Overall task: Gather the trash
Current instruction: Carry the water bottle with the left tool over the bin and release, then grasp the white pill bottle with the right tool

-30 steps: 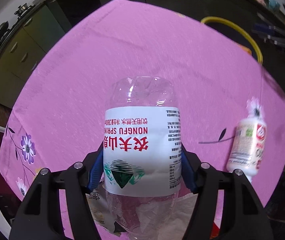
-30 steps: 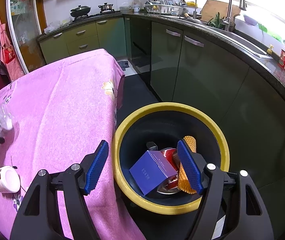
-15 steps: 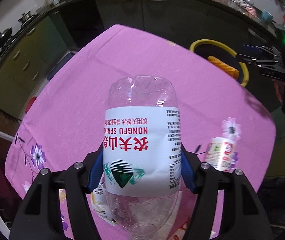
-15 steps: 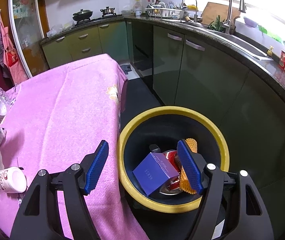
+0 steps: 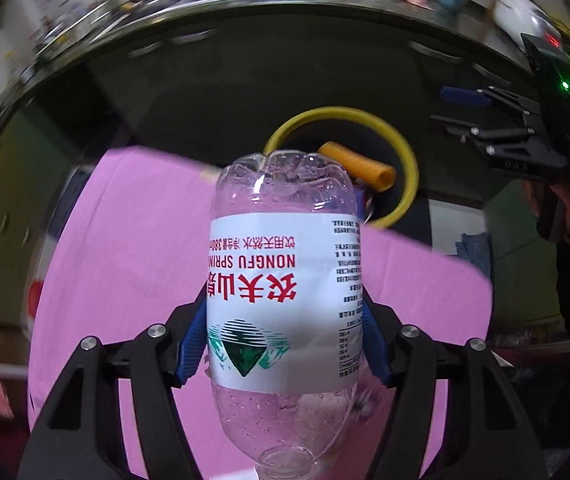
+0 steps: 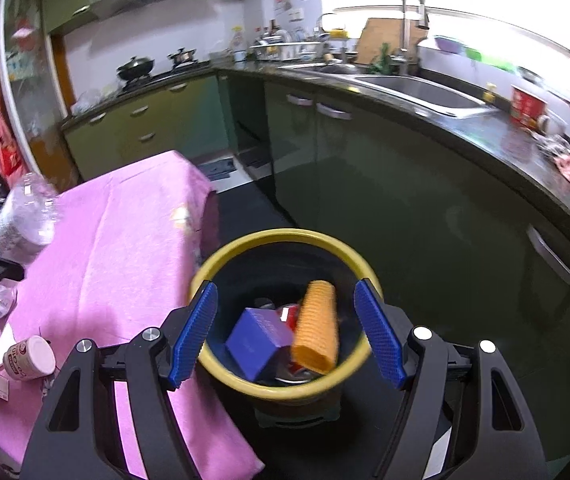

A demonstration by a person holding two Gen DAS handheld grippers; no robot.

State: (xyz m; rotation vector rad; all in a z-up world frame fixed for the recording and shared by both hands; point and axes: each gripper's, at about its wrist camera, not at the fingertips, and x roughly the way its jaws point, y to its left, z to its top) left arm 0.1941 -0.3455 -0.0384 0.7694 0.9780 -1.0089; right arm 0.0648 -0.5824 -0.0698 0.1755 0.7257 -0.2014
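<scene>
Bottle [image 5: 285, 280] first, nearest the left camera: a clear plastic water bottle with a white label, clamped across its middle by the left gripper [image 5: 283, 340], whose blue pads press on the label from both sides. Its long axis runs along the fingers, base pointing away toward the bin [image 5: 405, 152] and open neck toward the camera; no cap shows. It hangs above the pink-clothed worktop [image 5: 125, 260], short of the bin's yellow rim.

Risks, as I judge them: the thin wall could buckle and slide out of the jaws, and droplets inside could spill from the open neck. Let go too soon, it would land on the cloth or the floor rather than in the bin.

Beside the bin, the right gripper [image 6: 287, 334] hovers above its mouth with jaws wide and nothing between them; a purple box [image 6: 257, 340] and an orange roll [image 6: 317, 328] lie inside. A small white jar [image 6: 29, 358] lies on the worktop, well short of the bin.
</scene>
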